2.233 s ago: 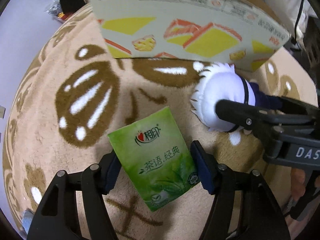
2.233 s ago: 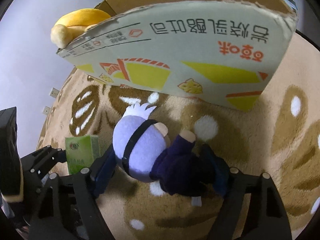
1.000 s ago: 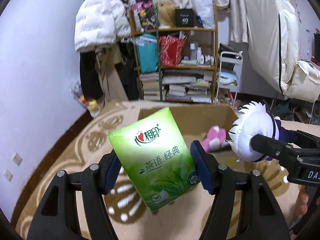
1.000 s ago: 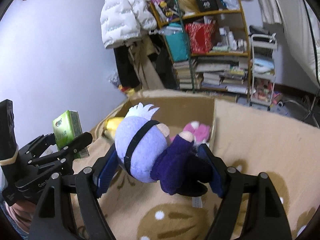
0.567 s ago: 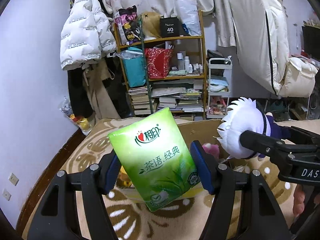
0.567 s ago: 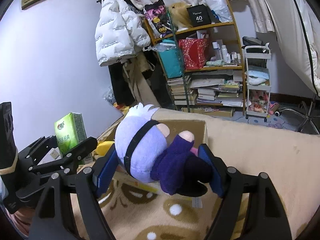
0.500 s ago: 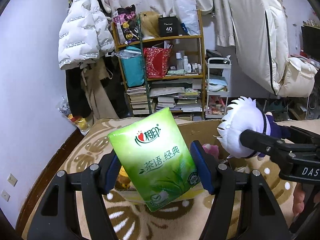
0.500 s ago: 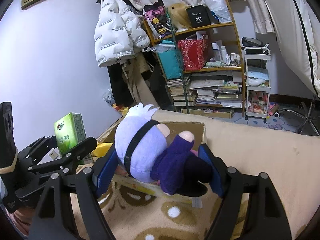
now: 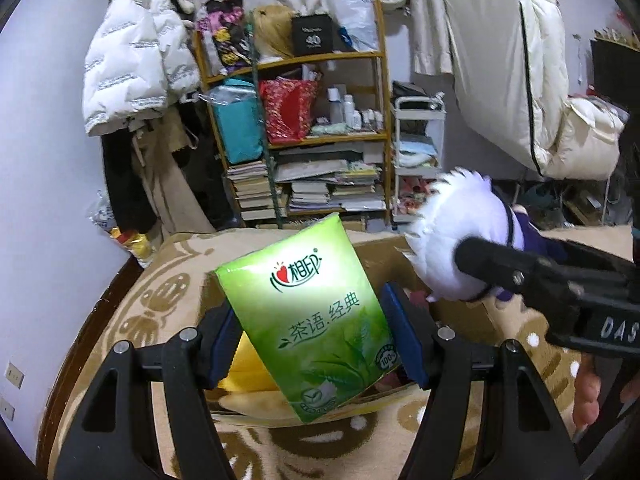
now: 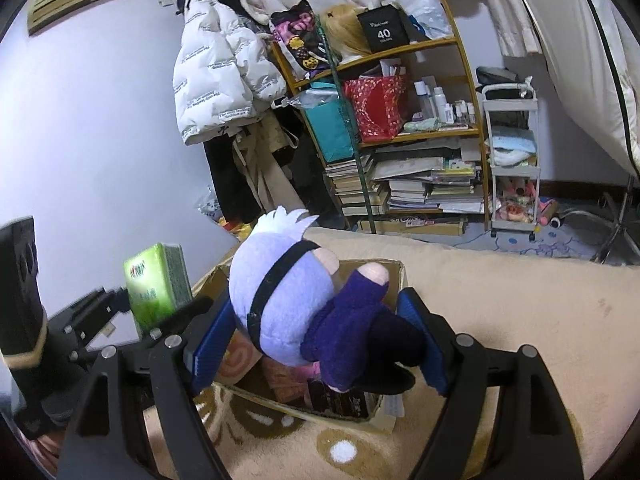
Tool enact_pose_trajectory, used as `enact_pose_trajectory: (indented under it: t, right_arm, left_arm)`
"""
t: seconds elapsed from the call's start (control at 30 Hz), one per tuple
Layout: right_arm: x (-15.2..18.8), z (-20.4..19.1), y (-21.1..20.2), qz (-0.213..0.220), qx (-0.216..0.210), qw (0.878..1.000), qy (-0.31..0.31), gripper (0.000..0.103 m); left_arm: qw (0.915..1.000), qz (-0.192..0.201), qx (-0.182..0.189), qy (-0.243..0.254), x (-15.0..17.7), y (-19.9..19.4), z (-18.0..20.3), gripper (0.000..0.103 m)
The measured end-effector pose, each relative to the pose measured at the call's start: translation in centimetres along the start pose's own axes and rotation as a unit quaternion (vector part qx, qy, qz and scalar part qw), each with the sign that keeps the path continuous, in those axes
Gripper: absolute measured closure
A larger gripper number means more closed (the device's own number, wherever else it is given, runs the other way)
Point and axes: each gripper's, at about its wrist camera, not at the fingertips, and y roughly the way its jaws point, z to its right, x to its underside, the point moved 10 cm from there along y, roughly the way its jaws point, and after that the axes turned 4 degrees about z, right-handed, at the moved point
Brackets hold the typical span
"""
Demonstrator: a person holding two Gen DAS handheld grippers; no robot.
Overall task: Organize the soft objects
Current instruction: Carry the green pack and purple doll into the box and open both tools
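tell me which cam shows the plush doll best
The right wrist view: the plush doll fills the centre between the right gripper pads, showing white hair, black band and purple body. The left wrist view catches only its white head at the right, partly behind a black gripper finger.

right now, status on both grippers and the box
Left gripper shut on green tissue pack. Right gripper shut on plush doll. Both held over open cardboard box, toys already inside. Nothing blocking the drop.
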Motion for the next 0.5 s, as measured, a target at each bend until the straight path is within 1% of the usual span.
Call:
enact_pose_trajectory:
  t: [0.13,0.27,0.3,0.33,0.37,0.43,0.5]
  right_arm:
    - [0.2,0.5,0.5,-0.005,-0.007,1.000,0.018,0.017]
    - [0.7,1.2,1.0,-0.015,-0.035,0.997,0.071,0.014]
    - [0.9,1.4,1.2,-0.017,-0.041,0.996,0.080,0.014]
    - [1.0,1.4,1.3,-0.019,-0.043,0.995,0.084,0.014]
    - [1.0,1.5,1.5,-0.021,-0.042,0.995,0.085,0.014]
    - [1.0,1.5,1.6,-0.020,-0.042,0.995,0.083,0.014]
    - [1.0,1.3,1.6,-0.019,-0.044,0.995,0.083,0.012]
  left_arm:
    - [0.9999,-0.007,-0.003,0.015,0.5,0.8,0.9,0.035]
    - [0.9997,-0.010,-0.013,0.018,1.0,1.4,1.1,0.034]
    - [0.9996,-0.009,-0.016,0.020,1.0,1.5,1.0,0.030]
    - [0.9995,-0.009,-0.021,0.021,0.9,1.5,1.0,0.023]
    - [0.9994,-0.007,-0.025,0.021,0.8,1.5,0.8,0.020]
    - [0.9994,0.000,-0.029,0.017,0.7,1.2,0.5,0.019]
    - [0.9994,-0.002,-0.032,0.008,0.8,1.0,0.0,0.019]
